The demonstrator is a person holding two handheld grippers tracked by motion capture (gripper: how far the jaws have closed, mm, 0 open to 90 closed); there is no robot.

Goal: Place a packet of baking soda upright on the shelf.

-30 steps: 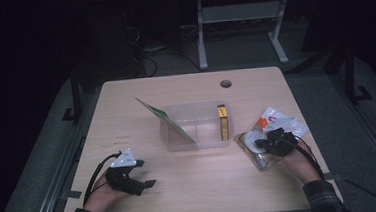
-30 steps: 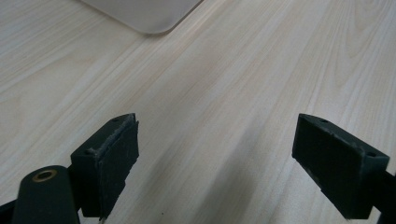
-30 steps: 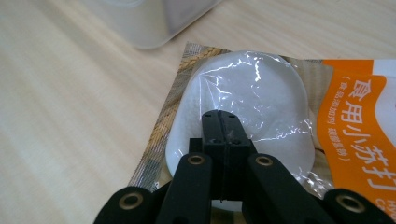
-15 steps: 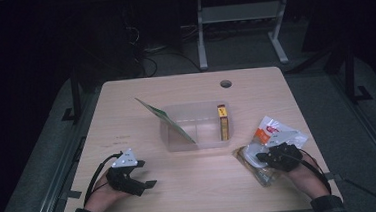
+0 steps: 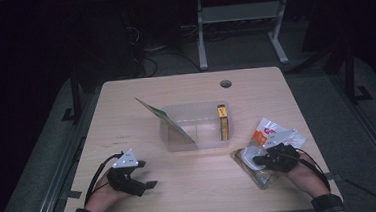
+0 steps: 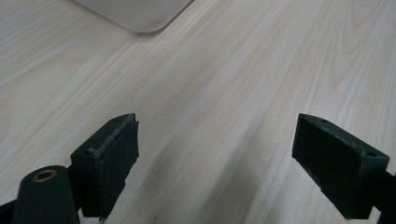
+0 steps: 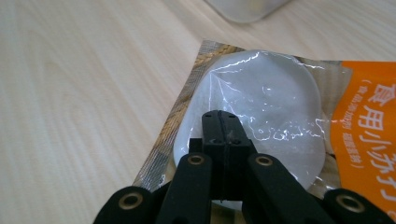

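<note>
My right gripper (image 5: 258, 159) (image 7: 219, 117) is at the table's front right, jaws pressed together on top of a clear packet of white powder (image 5: 253, 165) (image 7: 275, 100) with a brown edge. It seems to pinch the packet's film. An orange and white packet (image 5: 269, 130) (image 7: 369, 135) lies just behind it. My left gripper (image 5: 145, 175) (image 6: 215, 158) rests at the front left, open, with bare wood between its jaws. A clear plastic container (image 5: 198, 143) stands mid-table, holding a leaning green card (image 5: 164, 118) and an upright yellow and red box (image 5: 222, 121).
The wooden table (image 5: 126, 105) has a round cable hole (image 5: 225, 84) at the back. A corner of the container (image 6: 135, 11) (image 7: 243, 9) lies ahead of each gripper. A metal frame (image 5: 239, 12) stands on the dark floor beyond.
My right gripper has drawn back toward the table's front edge, and the clear packet has come with it. The left gripper has stayed put.
</note>
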